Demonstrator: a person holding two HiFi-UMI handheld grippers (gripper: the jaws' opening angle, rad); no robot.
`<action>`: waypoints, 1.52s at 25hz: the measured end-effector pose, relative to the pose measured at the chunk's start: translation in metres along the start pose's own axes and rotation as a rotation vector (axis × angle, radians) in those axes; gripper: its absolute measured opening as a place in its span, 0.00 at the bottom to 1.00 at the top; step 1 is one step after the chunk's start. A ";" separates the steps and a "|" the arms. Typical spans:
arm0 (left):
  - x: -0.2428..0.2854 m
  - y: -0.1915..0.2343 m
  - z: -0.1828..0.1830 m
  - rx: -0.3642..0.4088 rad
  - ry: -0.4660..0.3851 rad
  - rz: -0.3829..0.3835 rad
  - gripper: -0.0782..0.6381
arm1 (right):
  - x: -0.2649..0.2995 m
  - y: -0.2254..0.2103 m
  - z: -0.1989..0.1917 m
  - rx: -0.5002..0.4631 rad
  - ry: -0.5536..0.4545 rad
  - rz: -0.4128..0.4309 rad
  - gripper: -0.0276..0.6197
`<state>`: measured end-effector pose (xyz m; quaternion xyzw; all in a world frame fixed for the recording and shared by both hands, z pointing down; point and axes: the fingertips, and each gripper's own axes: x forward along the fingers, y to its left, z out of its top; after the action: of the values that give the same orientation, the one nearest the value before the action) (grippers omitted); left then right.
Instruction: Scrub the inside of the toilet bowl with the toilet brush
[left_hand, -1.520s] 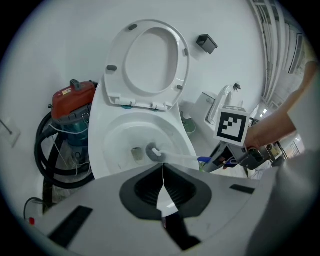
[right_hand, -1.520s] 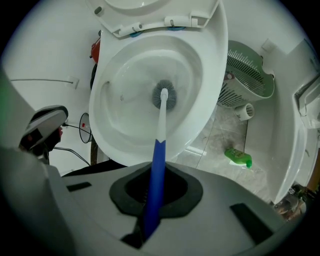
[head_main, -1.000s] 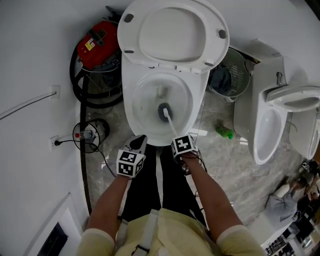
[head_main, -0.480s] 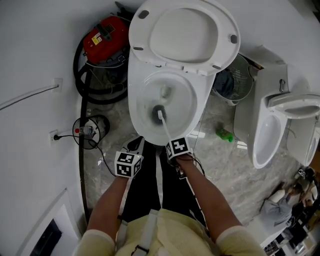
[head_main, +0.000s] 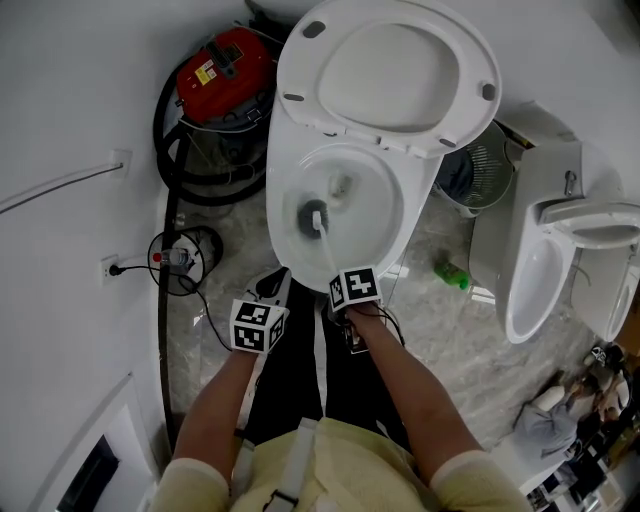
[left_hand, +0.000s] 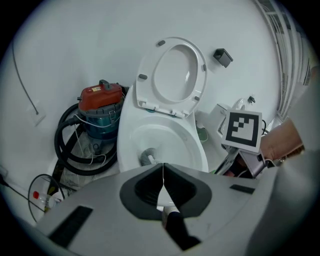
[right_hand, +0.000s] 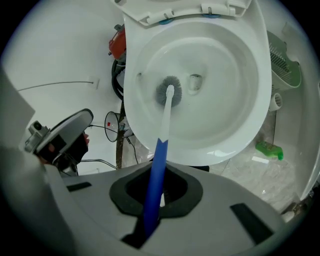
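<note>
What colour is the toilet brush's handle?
The handle is blue, turning white farther down; best in right gripper view.

Pretty clearly a bathroom: white ceramic toilet (head_main: 275, 215) with its seat up at 12 o'clock, second white toilet (head_main: 492, 250) at 3 o'clock, grey marble-look tiled floor (head_main: 450, 330).

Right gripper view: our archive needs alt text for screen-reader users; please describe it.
The right gripper is shut on a blue-handled toilet brush whose grey bristle head sits inside the toilet bowl. A green bottle lies on the floor at right.
</note>
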<state>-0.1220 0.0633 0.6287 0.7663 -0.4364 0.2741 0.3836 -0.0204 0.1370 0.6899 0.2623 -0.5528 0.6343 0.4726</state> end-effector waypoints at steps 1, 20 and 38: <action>0.000 0.000 0.001 -0.003 -0.003 0.000 0.13 | -0.001 -0.002 0.003 -0.004 -0.005 -0.006 0.08; 0.002 0.005 0.025 -0.014 -0.045 -0.010 0.13 | -0.023 -0.004 0.062 -0.158 -0.131 -0.129 0.08; 0.009 -0.014 0.031 0.047 -0.011 -0.055 0.13 | -0.060 -0.060 0.075 -0.048 -0.193 -0.188 0.08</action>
<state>-0.1027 0.0379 0.6129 0.7883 -0.4107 0.2693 0.3705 0.0436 0.0434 0.6845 0.3612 -0.5836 0.5457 0.4809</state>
